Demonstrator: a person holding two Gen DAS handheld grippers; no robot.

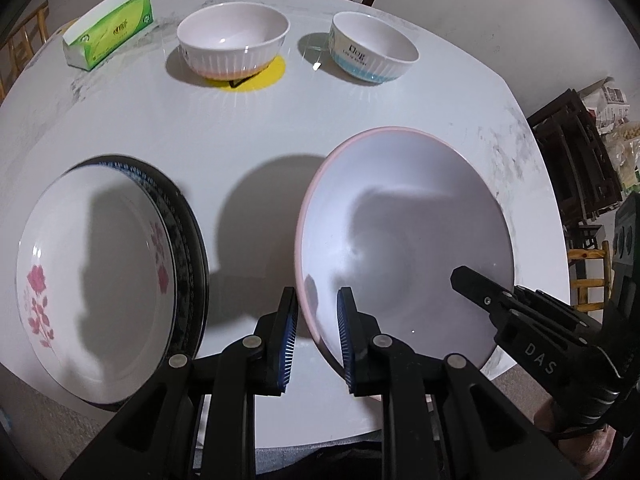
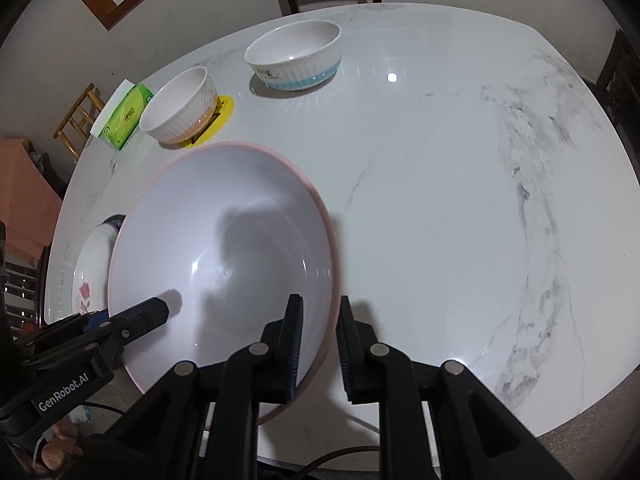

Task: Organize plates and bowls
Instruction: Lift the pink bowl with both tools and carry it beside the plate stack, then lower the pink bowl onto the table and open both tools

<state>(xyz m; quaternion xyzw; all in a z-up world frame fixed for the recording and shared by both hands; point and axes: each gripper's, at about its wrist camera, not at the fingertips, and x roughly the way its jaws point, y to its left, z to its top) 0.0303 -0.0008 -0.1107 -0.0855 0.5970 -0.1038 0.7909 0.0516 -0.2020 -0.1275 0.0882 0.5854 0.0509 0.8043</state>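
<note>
A wide shallow dish with a pink rim (image 1: 404, 240) (image 2: 224, 240) is held over the white table between both grippers. My left gripper (image 1: 319, 312) is shut on its left rim, which runs between the blue pads. My right gripper (image 2: 320, 320) is shut on the opposite rim. Left of the dish, a floral plate (image 1: 96, 264) (image 2: 90, 276) lies on top of a dark-rimmed plate (image 1: 194, 240). At the far side stand a bowl with a pink base (image 1: 234, 40) (image 2: 180, 104) on a yellow mat and a bowl with a blue base (image 1: 372, 48) (image 2: 296, 56).
A green tissue pack (image 1: 112, 32) (image 2: 126, 116) lies at the far left of the marble table (image 2: 440, 200). Wooden chairs stand behind the table and at its sides. The table's near edge runs just under both grippers.
</note>
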